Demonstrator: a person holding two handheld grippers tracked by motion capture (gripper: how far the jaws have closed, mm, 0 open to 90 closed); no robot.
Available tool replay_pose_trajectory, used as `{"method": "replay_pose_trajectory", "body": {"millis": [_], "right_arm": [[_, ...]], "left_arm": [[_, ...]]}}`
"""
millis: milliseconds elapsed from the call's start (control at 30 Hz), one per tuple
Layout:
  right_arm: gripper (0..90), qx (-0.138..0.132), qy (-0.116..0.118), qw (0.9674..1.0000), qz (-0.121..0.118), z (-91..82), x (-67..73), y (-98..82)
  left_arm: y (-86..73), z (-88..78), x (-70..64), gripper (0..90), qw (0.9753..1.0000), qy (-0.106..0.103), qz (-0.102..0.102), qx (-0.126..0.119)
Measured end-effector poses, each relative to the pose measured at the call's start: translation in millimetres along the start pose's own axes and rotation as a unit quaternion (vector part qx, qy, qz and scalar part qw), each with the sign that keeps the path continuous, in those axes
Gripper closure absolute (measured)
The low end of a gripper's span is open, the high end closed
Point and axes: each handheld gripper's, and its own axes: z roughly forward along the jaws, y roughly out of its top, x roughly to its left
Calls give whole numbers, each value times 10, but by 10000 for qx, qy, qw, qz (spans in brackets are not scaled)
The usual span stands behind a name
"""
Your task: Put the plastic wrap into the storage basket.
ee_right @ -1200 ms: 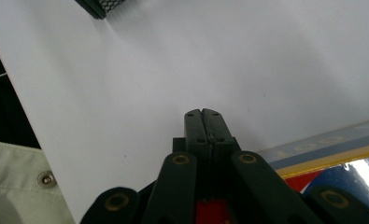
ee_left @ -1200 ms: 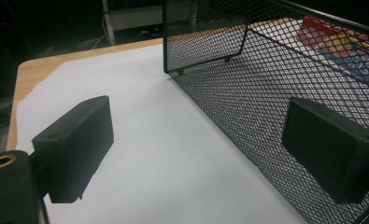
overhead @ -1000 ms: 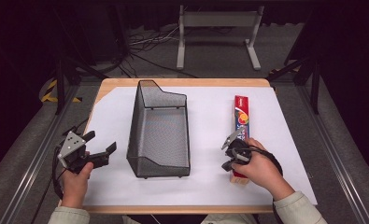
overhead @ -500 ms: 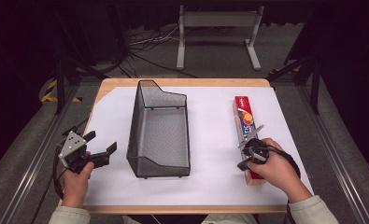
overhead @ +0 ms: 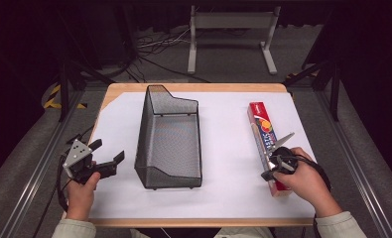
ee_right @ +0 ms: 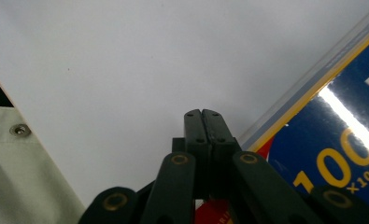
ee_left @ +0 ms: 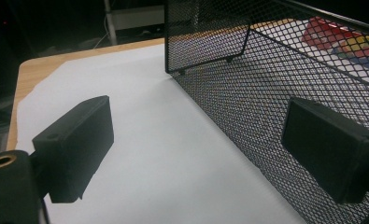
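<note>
A black wire-mesh basket (overhead: 143, 134) stands in the middle of the white sheet, with nothing in it. A long red and blue box (overhead: 261, 126) lies at the right, pointing away from me. My right gripper (overhead: 266, 174) hovers over the box's near end, tilted down at the paper beside it. In the right gripper view its jaws (ee_right: 203, 115) still meet with nothing between them, though they have just started opening, and the box (ee_right: 331, 140) lies at the right. My left gripper (overhead: 107, 151) stands open beside the basket's left wall (ee_left: 266, 84), gripping nothing (ee_left: 201, 135).
White paper (overhead: 228, 148) covers most of the wooden table (overhead: 193, 88). Metal rails run along both sides of the table. A grey stand and cables lie on the dark floor beyond the far edge. A pale sleeve (ee_right: 28, 177) shows in the right gripper view.
My right hand has shifted to the right, from beside the box's near end to over it. The left hand and the basket have kept still.
</note>
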Motion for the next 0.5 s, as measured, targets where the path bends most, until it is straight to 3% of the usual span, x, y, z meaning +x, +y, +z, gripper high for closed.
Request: {"method": "replay_pose_trajectory", "body": {"millis": [33,100,133,167,267,300,367,500], "right_arm": [[795,-309,114,9994,50,-48,3,-1],[699,-540,163,9984,81,-86,8,0],[699,-540,163,9984,81,-86,8,0],[585,-926,135,9956,107,-125,9,1],[468,-1349,-44,9907,144,-176,9,3],[468,-1349,-44,9907,144,-176,9,3],[404,-1727,-40,9848,174,-229,10,5],[351,-2110,-136,9772,180,-291,2,15]], "left_arm": [[1,6,-2,100,10000,-4,16,12],[1,12,-8,100,10000,-9,14,19],[1,12,-8,100,10000,-9,14,19],[0,17,-11,100,10000,-6,19,13],[1,14,-10,100,10000,-4,17,10],[1,14,-10,100,10000,-4,17,10],[-1,14,-8,100,10000,-2,16,7],[-4,11,-3,100,10000,14,10,4]]}}
